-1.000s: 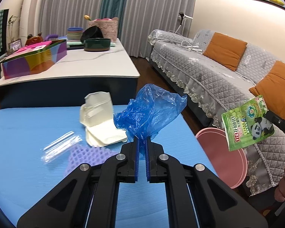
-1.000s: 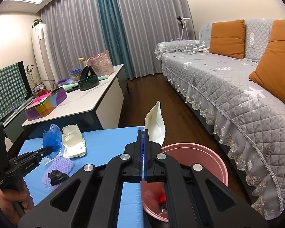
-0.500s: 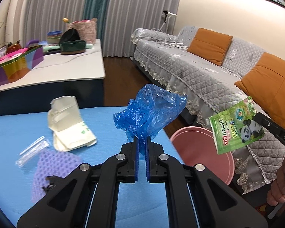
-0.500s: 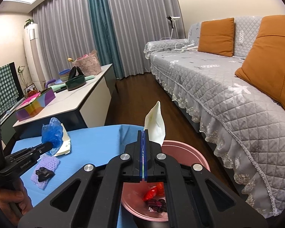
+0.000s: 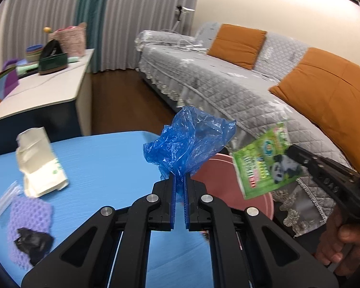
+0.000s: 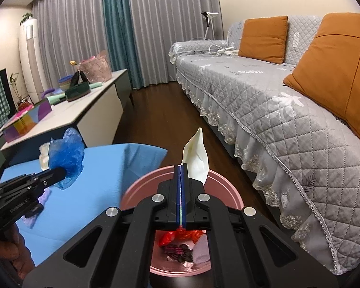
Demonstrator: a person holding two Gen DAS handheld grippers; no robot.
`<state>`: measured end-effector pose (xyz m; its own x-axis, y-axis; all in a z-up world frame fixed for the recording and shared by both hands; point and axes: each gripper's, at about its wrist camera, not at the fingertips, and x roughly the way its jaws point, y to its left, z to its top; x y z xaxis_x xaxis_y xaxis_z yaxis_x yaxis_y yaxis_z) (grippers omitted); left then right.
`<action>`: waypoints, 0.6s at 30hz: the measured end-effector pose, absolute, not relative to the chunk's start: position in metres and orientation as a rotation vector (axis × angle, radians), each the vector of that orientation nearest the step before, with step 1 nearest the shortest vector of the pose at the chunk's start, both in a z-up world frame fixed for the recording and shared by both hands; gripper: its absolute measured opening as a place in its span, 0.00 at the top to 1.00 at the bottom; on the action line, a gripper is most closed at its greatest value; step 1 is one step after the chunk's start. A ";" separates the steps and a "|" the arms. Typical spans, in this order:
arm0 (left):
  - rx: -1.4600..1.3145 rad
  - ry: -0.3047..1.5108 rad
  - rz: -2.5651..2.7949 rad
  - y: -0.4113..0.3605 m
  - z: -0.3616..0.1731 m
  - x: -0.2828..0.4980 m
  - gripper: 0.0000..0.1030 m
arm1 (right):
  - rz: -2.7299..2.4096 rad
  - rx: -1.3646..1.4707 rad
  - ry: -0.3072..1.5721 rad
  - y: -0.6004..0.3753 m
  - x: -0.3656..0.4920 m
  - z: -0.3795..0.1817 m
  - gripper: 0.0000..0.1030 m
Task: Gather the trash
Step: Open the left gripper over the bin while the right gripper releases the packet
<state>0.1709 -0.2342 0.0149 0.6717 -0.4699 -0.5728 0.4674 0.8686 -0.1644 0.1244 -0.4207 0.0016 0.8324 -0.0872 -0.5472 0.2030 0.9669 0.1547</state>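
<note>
We are mid-delivery: our left claw [image 5: 179, 186] is clamped on the crumpled blue plastic bag [image 5: 188, 145] at frame centre, our right claw [image 6: 182, 193] pinches the green panda snack packet [image 5: 266, 163] over the round pink plastic bin [image 6: 180, 218] below, so next both should part above it.

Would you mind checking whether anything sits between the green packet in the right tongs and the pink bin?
Nothing visible does. The right tongs hold the packet over the open pink bin, with only air below it. The blue bag in the left tongs hangs off to the side.
</note>
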 end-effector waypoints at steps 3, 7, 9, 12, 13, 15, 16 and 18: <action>0.007 0.650 -0.562 -0.249 0.012 0.170 0.95 | -0.167 0.203 0.582 -0.424 0.127 -0.003 0.99; 0.016 0.671 -0.587 -0.266 0.002 0.175 0.95 | -0.181 0.193 0.600 -0.428 0.129 -0.010 0.99; 0.020 0.680 -0.593 -0.271 -0.002 0.177 0.95 | -0.184 0.183 0.617 -0.429 0.131 -0.014 0.99; 0.027 0.706 -0.620 -0.282 -0.009 0.183 0.90 | -0.196 0.168 0.652 -0.431 0.135 -0.020 0.95; 0.032 0.718 -0.626 -0.284 -0.011 0.185 0.85 | -0.202 0.171 0.659 -0.433 0.135 -0.022 0.90; 0.031 0.727 -0.632 -0.284 -0.013 0.187 0.60 | -0.217 0.185 0.657 -0.437 0.133 -0.022 0.73; 0.023 0.726 -0.636 -0.282 -0.014 0.188 0.59 | -0.225 0.190 0.654 -0.439 0.133 -0.022 0.63; 0.011 0.730 -0.632 -0.277 -0.015 0.188 0.59 | -0.243 0.203 0.648 -0.443 0.131 -0.019 0.59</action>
